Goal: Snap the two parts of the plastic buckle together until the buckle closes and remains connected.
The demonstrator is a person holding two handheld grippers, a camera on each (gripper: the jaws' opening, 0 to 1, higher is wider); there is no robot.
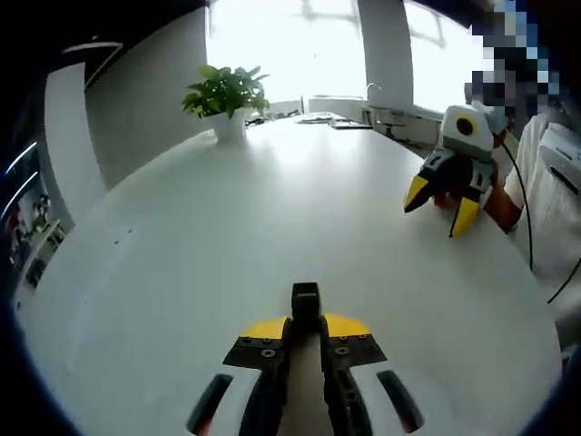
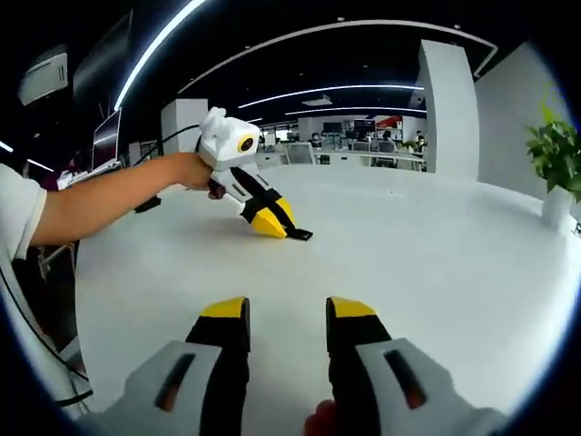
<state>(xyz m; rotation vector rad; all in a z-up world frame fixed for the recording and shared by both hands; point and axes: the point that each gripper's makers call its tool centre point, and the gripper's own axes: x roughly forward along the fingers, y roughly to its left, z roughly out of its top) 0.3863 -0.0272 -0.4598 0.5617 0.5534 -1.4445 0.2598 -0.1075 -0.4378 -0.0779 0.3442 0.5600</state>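
Two grippers are over a big white round counter (image 1: pixel 227 236), each with yellow-tipped fingers. In the left gripper view, the left gripper (image 1: pixel 305 320) has its fingers pinched nearly together on a small black plastic buckle piece (image 1: pixel 305 300), which pokes out just past the tips and sits right above the counter surface. Same thing from the right gripper view: the left gripper (image 2: pixel 283 227) comes in on a bare forearm (image 2: pixel 109 200), angled down, with the black buckle piece (image 2: pixel 300 234) sticking out of its tips and touching or almost touching the counter (image 2: pixel 436 254).

The right gripper (image 2: pixel 287 313) has its fingers spread apart with just counter showing between them. In the left gripper view it (image 1: pixel 441 202) hangs over the far right side of the counter, yellow tips apart, well away from the left one. Can't spot a second buckle half anywhere.

Small green potted plant in a white pot (image 1: pixel 227 102) sits at the far edge of the counter.
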